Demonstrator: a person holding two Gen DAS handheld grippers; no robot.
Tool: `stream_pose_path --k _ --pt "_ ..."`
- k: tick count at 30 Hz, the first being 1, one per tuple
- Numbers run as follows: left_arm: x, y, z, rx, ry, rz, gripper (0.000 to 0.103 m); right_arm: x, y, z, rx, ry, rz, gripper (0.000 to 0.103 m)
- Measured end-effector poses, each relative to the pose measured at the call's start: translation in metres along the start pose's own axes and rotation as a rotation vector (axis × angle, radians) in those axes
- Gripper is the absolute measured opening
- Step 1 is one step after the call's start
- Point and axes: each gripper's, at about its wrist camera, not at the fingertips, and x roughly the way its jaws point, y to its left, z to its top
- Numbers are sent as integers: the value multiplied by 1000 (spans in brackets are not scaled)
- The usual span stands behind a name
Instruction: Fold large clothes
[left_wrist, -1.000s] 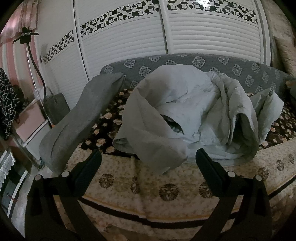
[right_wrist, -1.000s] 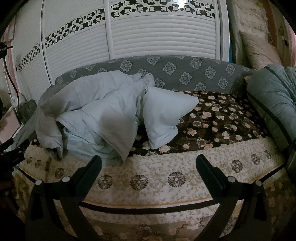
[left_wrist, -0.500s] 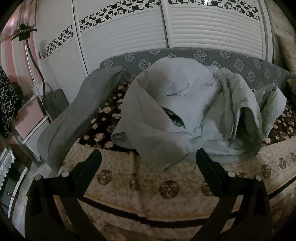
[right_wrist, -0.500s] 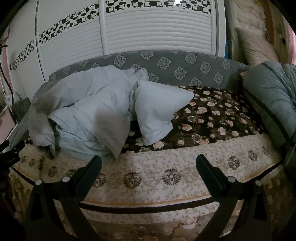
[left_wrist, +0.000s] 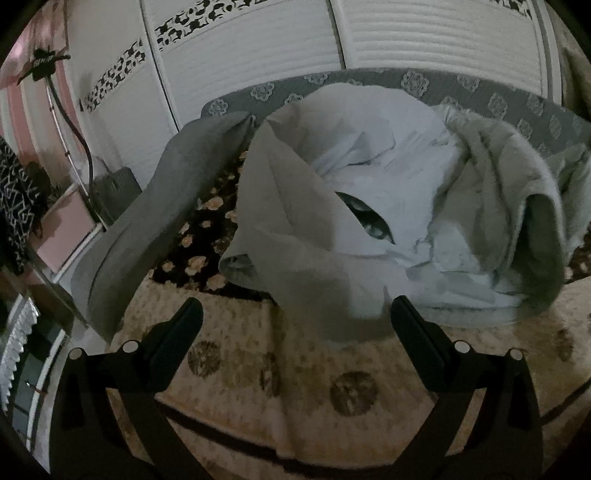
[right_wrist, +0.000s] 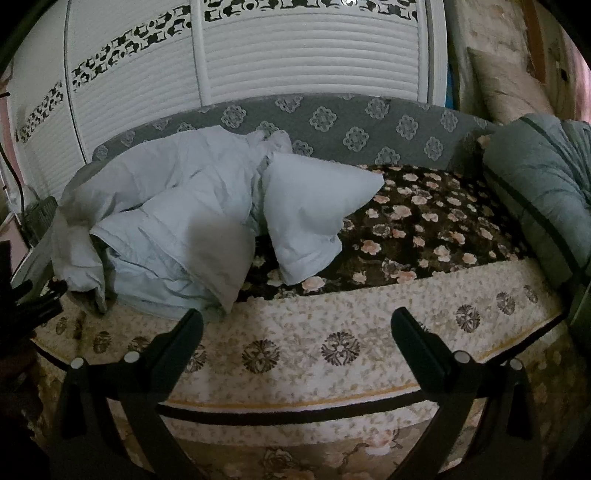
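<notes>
- My left gripper (left_wrist: 291, 321) has its jaws spread wide with nothing between them; it hangs just in front of the bed's near edge.
- My right gripper (right_wrist: 291, 321) is also spread wide and empty, hanging over the pale patterned border of the bedspread (right_wrist: 332, 332).
- The thing I am here for, a large pale grey-blue garment (left_wrist: 369, 206), lies crumpled in a heap on the bed. In the left wrist view it fills the middle and right of the frame, and one loose flap droops over the pale border down to a point between my left fingertips (left_wrist: 192, 314) (I cannot tell whether it touches them).
- From the right wrist view the same garment (right_wrist: 177, 221) sits on the left half of the bed, and one puffed fold sticks out to the right over the dark flowered cover (right_wrist: 424, 229).
- A darker grey pillow (left_wrist: 162, 221) leans at the left side of the bed in the left wrist view, just beside the garment, with a strip of flowered cover between them.
- A grey quilted bundle with dark stripes (right_wrist: 543, 199) rests at the right end of the bed, well apart from the garment.
- Behind the bed runs a grey headboard with medallion shapes (right_wrist: 332, 122), and behind that white louvred wardrobe doors (right_wrist: 295, 51).
- The room is dim (small details on the cloth are hard to read).
</notes>
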Motion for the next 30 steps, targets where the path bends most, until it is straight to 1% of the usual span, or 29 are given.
stream_pose_path --k 4,5,6,7,8,9,10,12,14,15,16,17,19,20,22,23,25,26,27,28,29,30 --pt "28 0 6 4 27 -6 100 14 -3 -5 11 37 -19 101" --pt "36 0 9 6 34 -4 96 19 -4 -6 14 50 -25 101" --pt "44 1 12 9 41 -10 78 23 -3 -8 14 59 -29 101" --pt "56 2 15 13 65 -34 64 27 -2 -9 12 67 -32 101" --pt "66 6 19 7 93 -53 45 33 -1 -9 9 76 -35 101" --pt "72 10 21 -7 102 -60 33 40 1 -9 1 90 -40 101" --pt "78 19 25 -36 103 -72 28 46 2 -9 -4 99 -41 101" --pt "82 37 32 -85 101 -46 17 56 7 -6 -24 108 -42 101" --pt "81 74 43 -164 66 50 15 66 13 0 -61 95 -37 101" --pt "79 97 48 -212 45 101 14 70 15 2 -72 90 -39 101" --pt "77 133 54 -296 21 162 14 76 16 5 -79 85 -44 101" --pt "75 158 57 -356 4 200 14 84 17 9 -87 83 -53 101" --pt "70 208 60 -479 -24 260 15 107 16 18 -100 89 -111 101" --pt "69 224 59 -519 -34 297 15 122 14 24 -102 88 -145 101" --pt "71 244 55 -577 -41 351 17 143 9 32 -91 102 -184 101" --pt "74 251 52 -599 -37 370 20 154 6 35 -80 107 -197 101" --pt "84 259 49 -648 -27 420 31 177 3 42 -56 121 -203 101" --pt "89 264 48 -684 -27 449 39 188 3 45 -42 127 -187 101" --pt "90 266 47 -709 -30 466 53 196 3 47 -37 127 -180 101" --pt "91 271 45 -745 -46 500 60 206 4 51 -33 127 -174 98" --pt "92 276 45 -780 -68 539 73 214 4 54 -27 127 -157 82" --pt "88 280 43 -805 -95 578 87 221 3 57 -23 129 -132 39"
